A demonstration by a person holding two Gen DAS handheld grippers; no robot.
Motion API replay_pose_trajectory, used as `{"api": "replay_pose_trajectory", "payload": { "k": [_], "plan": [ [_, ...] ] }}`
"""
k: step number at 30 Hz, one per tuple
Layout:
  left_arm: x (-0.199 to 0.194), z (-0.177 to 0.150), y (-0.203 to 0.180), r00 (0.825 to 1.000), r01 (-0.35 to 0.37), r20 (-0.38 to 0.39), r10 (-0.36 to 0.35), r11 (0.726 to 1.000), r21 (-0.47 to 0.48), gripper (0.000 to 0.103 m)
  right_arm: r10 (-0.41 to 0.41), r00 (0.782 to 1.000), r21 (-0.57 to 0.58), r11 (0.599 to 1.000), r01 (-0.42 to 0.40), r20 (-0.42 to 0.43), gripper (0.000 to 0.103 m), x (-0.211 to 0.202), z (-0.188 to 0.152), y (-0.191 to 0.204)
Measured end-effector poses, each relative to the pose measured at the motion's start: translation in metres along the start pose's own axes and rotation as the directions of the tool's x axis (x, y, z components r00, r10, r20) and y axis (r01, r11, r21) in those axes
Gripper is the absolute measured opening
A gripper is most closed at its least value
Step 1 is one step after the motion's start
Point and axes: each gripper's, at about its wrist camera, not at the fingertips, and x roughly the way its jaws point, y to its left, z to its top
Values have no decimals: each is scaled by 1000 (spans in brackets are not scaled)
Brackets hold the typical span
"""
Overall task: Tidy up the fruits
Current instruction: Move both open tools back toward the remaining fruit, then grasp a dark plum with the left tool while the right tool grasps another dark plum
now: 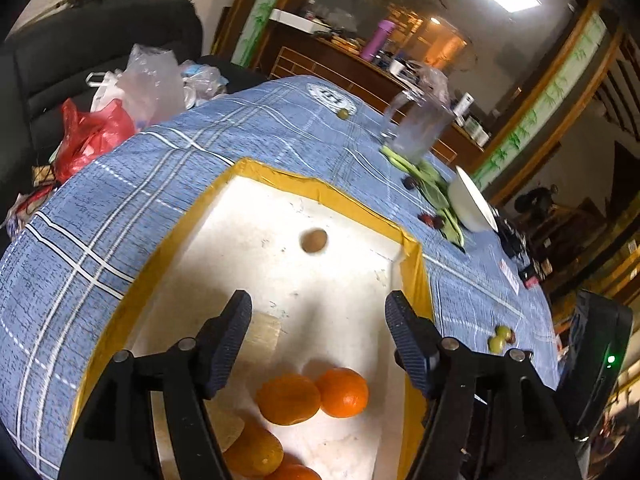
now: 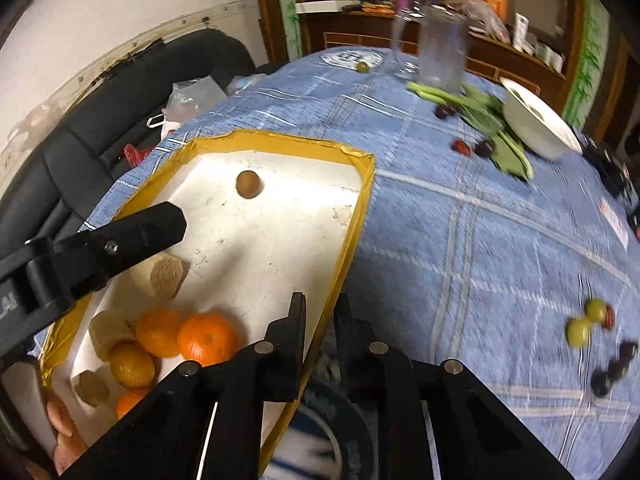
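A white tray with a yellow taped rim (image 1: 320, 188) (image 2: 280, 138) lies on the blue checked tablecloth. It holds several oranges (image 1: 344, 392) (image 2: 208, 338), a small brown fruit (image 1: 314, 241) (image 2: 249, 185) and pale cut pieces (image 2: 166, 276). My left gripper (image 1: 318, 316) is open and empty above the tray, over the oranges. My right gripper (image 2: 320, 308) has its jaws close together with nothing between them, over the tray's right rim. The left gripper's finger (image 2: 152, 224) shows in the right wrist view. Green fruits (image 1: 500, 340) (image 2: 586, 322) and dark fruits (image 2: 612, 368) lie loose on the cloth.
A white bowl (image 1: 472, 204) (image 2: 536, 120), green leaves (image 1: 432, 184) (image 2: 488, 120), dark red fruits (image 1: 432, 220) (image 2: 472, 147), a glass jug (image 1: 416, 128) (image 2: 440, 52) and a green fruit (image 1: 343, 113) (image 2: 362, 67) stand farther back. Plastic bags (image 1: 120, 112) lie on a black chair at left.
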Motion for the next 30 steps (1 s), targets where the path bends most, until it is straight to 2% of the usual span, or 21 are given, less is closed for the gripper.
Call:
{"api": "replay_pose_trajectory", "payload": {
  "k": [3, 5, 7, 9, 12, 15, 18, 23, 26, 30],
  "plan": [
    [1, -2, -8, 999, -33, 3, 33, 999, 33, 69, 7, 1000, 25, 1000, -7, -2, 19, -6, -8, -7],
    [-2, 0, -8, 999, -34, -10, 34, 999, 11, 69, 55, 998, 27, 998, -55, 9, 23, -8, -8, -10],
    [-17, 0, -11, 1000, -19, 16, 19, 1000, -2, 69, 94, 994, 52, 994, -97, 54, 23, -22, -10, -20],
    [-38, 0, -23, 998, -33, 61, 32, 999, 18, 70, 114, 986, 54, 991, -121, 119, 23, -45, -13, -30],
    [-66, -2, -47, 994, -4, 108, -1, 999, 49, 77, 86, 978, 71, 992, -101, 189, 23, -80, -24, -61],
    [-82, -9, -81, 991, 46, 122, -59, 993, 104, 83, 31, 974, 150, 987, -66, 227, 23, -110, -38, -112],
    [-78, -20, -120, 989, 104, 84, -119, 981, 165, 84, -87, 966, 234, 972, 29, 242, 23, -138, -59, -169],
    [-38, -47, -167, 987, 160, -36, -156, 964, 213, 84, -198, 954, 355, 929, 108, 227, 23, -171, -94, -239],
    [-15, -61, -186, 982, 179, -108, -158, 957, 229, 84, -214, 953, 381, 916, 121, 212, 23, -174, -106, -259],
    [-3, -73, -205, 986, 148, -119, -117, 945, 291, 84, -177, 966, 413, 907, 87, 187, 23, -154, -111, -279]
  ]
}}
